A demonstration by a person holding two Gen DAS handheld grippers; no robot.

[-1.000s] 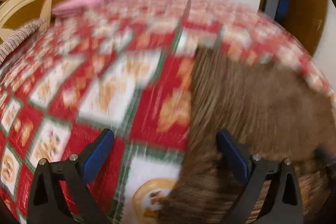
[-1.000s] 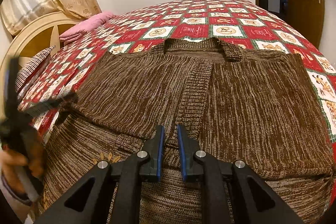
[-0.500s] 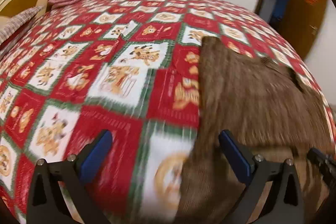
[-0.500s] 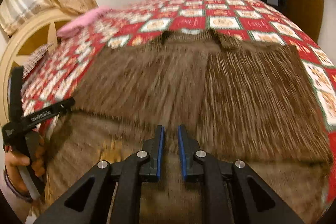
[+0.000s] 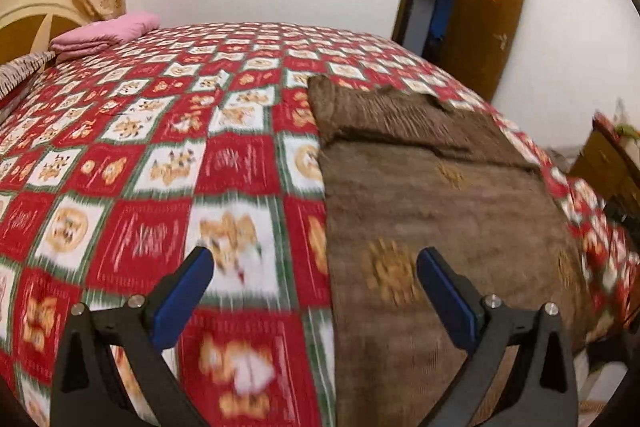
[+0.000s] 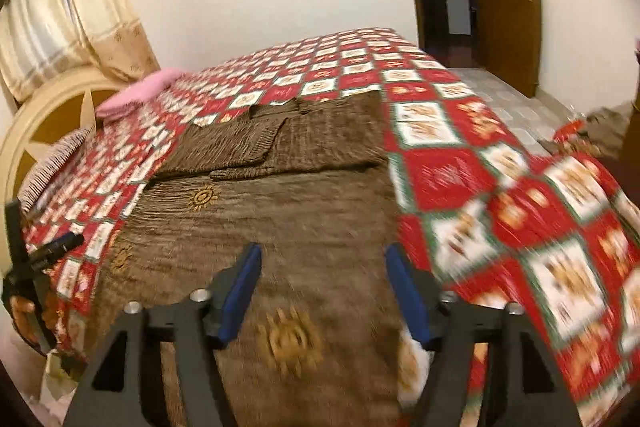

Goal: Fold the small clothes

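Brown knit garment lies flat on the bed, its near end running down over the bed's front edge beneath both claws. Fabric is ribbed and mottled, with yellow sun-shaped motifs scattered on the lower part. Far end, well ahead of the right claw, shows a second layer lying over the first, with a ribbed band and a neckline edge; exact fold line hard to read through motion blur.

Right claw: released, blue-padded fingers spread wide, nothing between them. It hovers above the garment's near right part; the garment's right edge runs just inside its right finger.

Left claw: also released, fingers wide apart, holding nothing. The garment's left edge passes between its fingers, so the left finger sits over bare bedspread and the right finger over knit. Contact with the cloth cannot be told in either view.

Red, white and green checked bedspread surrounds the garment on left, right and far sides. Folded pink cloth lies far ahead and left of the left claw, near the cream headboard. Beige curtains hang beyond the headboard. Brown wooden door stands open far ahead to the right.
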